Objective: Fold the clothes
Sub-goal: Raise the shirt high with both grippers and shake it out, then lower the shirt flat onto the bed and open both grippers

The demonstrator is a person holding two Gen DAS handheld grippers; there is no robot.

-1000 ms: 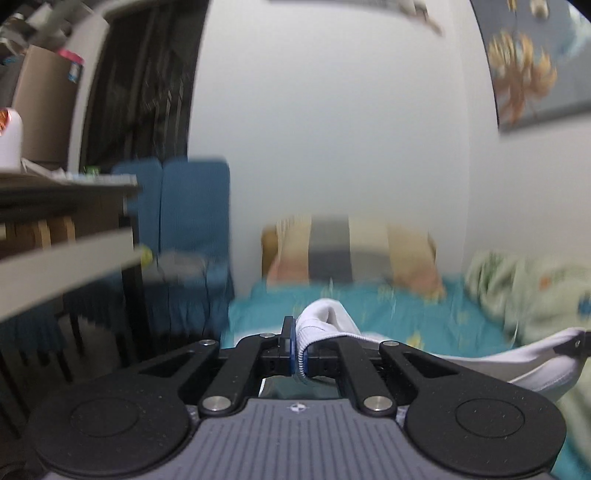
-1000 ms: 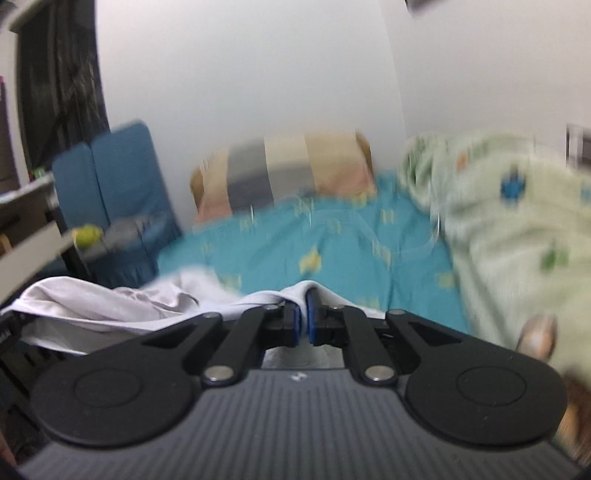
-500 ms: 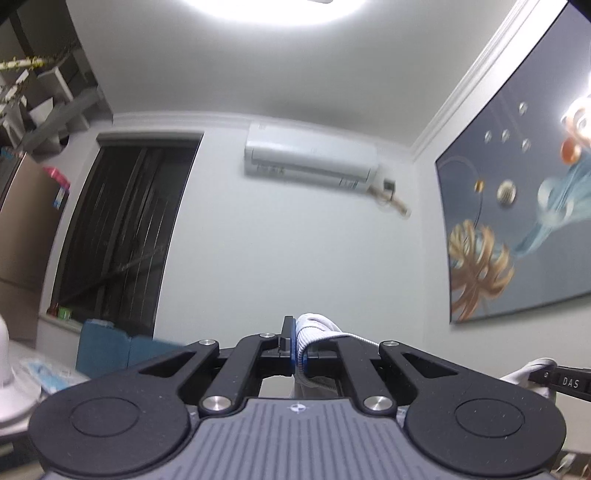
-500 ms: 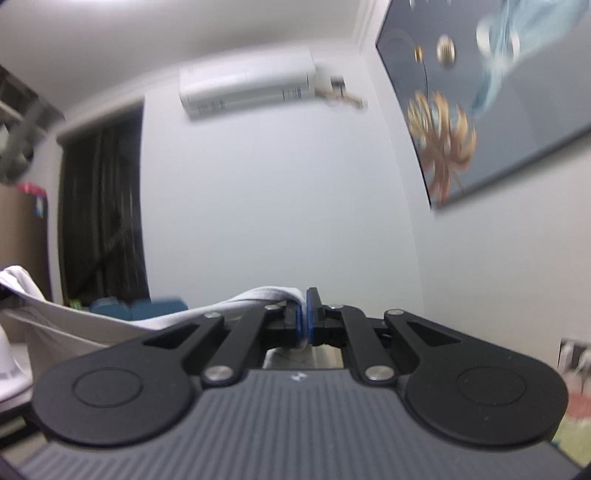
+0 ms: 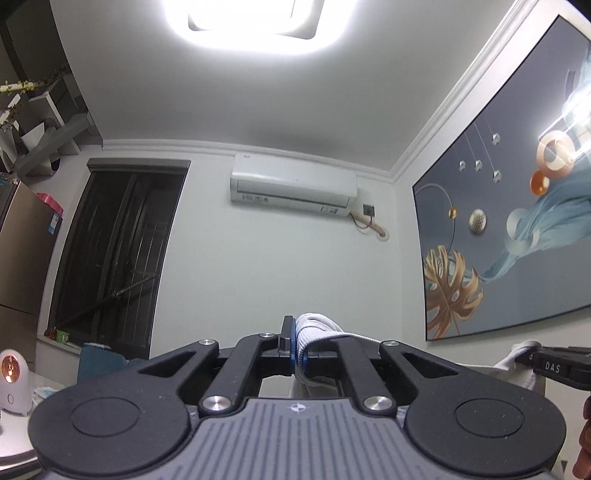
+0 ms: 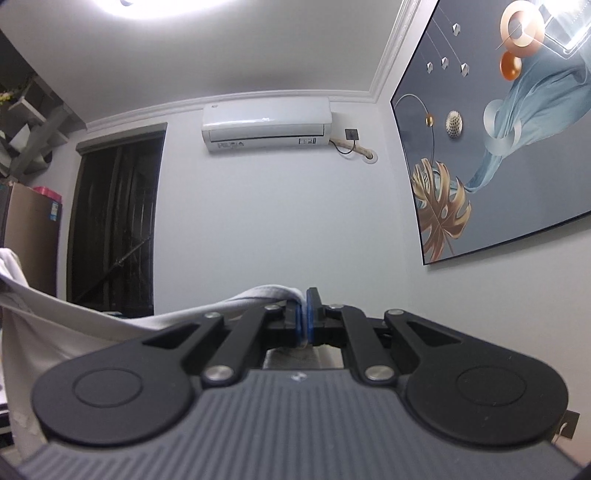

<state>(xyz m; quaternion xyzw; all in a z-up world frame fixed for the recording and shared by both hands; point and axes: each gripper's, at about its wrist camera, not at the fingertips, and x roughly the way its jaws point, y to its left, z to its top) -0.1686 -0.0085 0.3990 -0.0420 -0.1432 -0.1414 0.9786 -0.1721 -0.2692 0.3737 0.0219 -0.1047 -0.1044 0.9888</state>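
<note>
left gripper (image 5: 297,349) raised, right gripper (image 6: 303,319) raised, jaws clamped

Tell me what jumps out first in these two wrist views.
Both grippers are tipped up toward the ceiling, each with its jaws shut on a white garment stretched between them: left gripper, right gripper. Above, a bright ceiling light glares. On the far wall hangs a white air conditioner, with a large painting on the right wall.

bright ceiling light (image 5: 255,22) blown out | glare on painting (image 5: 576,107) | sharp | fisheye bend @ edges
</note>
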